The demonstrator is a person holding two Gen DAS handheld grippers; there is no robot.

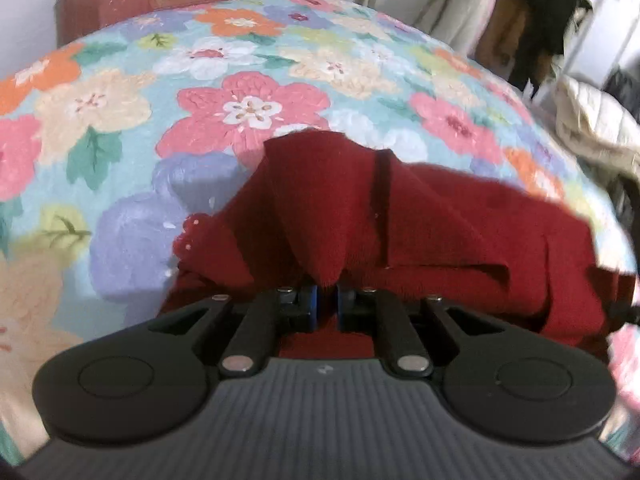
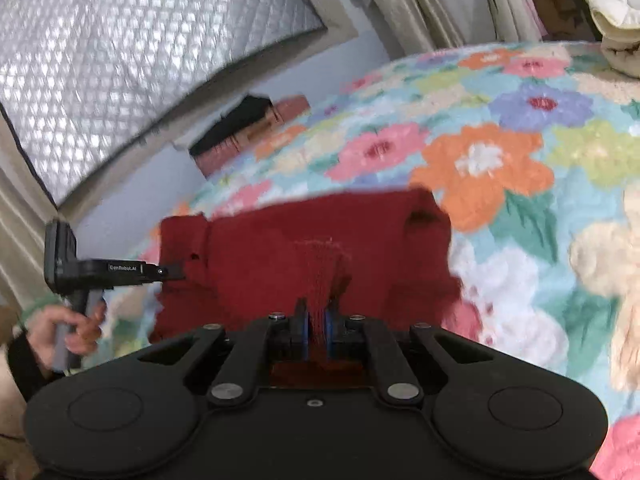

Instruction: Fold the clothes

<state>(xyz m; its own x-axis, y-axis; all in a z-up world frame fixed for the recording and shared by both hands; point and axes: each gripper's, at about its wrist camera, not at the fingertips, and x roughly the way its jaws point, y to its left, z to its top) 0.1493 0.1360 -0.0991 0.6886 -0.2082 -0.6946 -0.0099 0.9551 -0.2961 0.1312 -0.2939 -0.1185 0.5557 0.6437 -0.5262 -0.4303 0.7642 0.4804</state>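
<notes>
A dark red knit garment (image 1: pixel 400 216) lies bunched on the flowered bedspread (image 1: pixel 240 92). My left gripper (image 1: pixel 327 300) is shut on an edge of it, with cloth pinched between the blue pads. In the right wrist view the same red garment (image 2: pixel 280 248) hangs stretched and lifted off the bedspread (image 2: pixel 520 160). My right gripper (image 2: pixel 316 328) is shut on its near edge. The left gripper (image 2: pixel 176 272) shows there too, held in a hand at the garment's left edge and gripping it.
A reddish suitcase (image 1: pixel 148 0) stands beyond the bed's far side. Hanging clothes (image 1: pixel 532 28) and a cream quilted item (image 1: pixel 592 120) are at the right. A quilted silver window cover (image 2: pixel 120 60) fills the wall to the left in the right wrist view.
</notes>
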